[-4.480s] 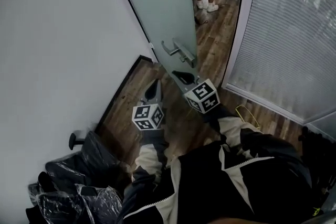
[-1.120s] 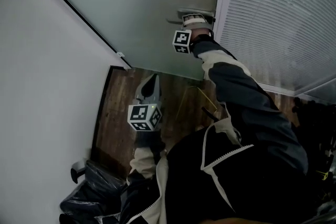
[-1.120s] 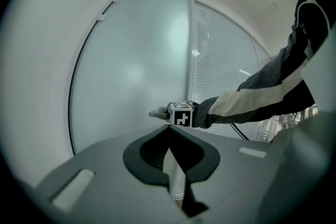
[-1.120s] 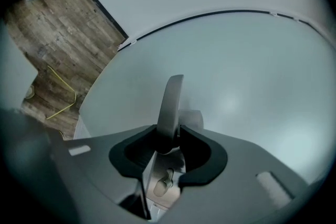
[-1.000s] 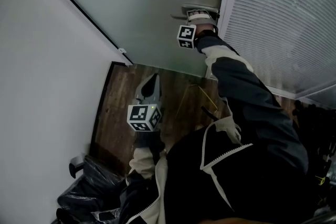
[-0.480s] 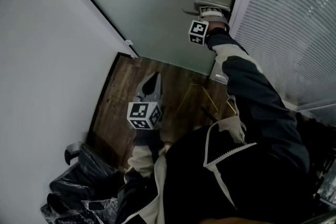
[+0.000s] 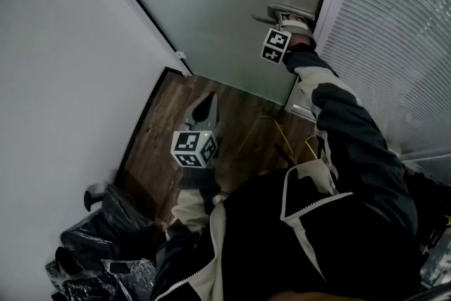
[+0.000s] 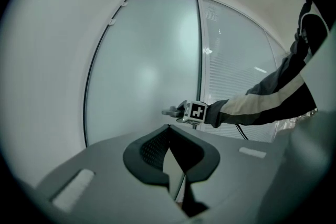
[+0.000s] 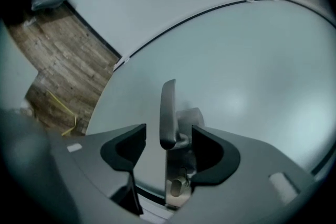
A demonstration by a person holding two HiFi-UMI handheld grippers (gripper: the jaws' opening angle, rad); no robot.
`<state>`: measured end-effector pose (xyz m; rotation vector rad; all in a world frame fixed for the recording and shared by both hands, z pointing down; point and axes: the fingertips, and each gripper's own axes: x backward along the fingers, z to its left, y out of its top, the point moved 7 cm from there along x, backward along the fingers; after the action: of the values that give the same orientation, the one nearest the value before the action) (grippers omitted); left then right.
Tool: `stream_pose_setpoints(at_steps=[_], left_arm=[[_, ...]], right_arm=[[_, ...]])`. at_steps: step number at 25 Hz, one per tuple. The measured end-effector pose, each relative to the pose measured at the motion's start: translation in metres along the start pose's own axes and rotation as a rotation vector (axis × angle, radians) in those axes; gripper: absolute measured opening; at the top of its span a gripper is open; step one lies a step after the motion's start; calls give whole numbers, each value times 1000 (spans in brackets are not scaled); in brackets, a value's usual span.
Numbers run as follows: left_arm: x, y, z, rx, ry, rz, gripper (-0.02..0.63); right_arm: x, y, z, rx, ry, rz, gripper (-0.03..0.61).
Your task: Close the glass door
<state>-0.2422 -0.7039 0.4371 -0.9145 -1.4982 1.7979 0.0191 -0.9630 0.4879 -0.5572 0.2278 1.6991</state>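
Head view gives me only the glass door (image 7: 225, 3) against its frame; the right gripper view shows my right gripper (image 9: 168, 140) just opening, jaws loose around the handle (image 9: 168, 107), while my left gripper (image 8: 169, 136) sits closed, empty.

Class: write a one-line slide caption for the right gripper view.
Right hand-held gripper, jaws just opened, straddling the grey metal lever handle of the frosted glass door without gripping it.

Black jacket (image 7: 268, 243), cream panels, white zip.
Grey left gripper (image 7: 205, 106) and right gripper (image 7: 289, 17) each bear a black-and-white marker cube.
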Motion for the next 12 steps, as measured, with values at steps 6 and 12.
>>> stream_pose_setpoints(at_steps=[6, 12], left_arm=[[-20, 17, 13, 34, 42, -69, 3], [-45, 32, 1, 40, 72, -145, 3]], right_arm=[[110, 23, -3, -614, 150, -430, 249], [215, 36, 12, -1040, 269, -775, 45]])
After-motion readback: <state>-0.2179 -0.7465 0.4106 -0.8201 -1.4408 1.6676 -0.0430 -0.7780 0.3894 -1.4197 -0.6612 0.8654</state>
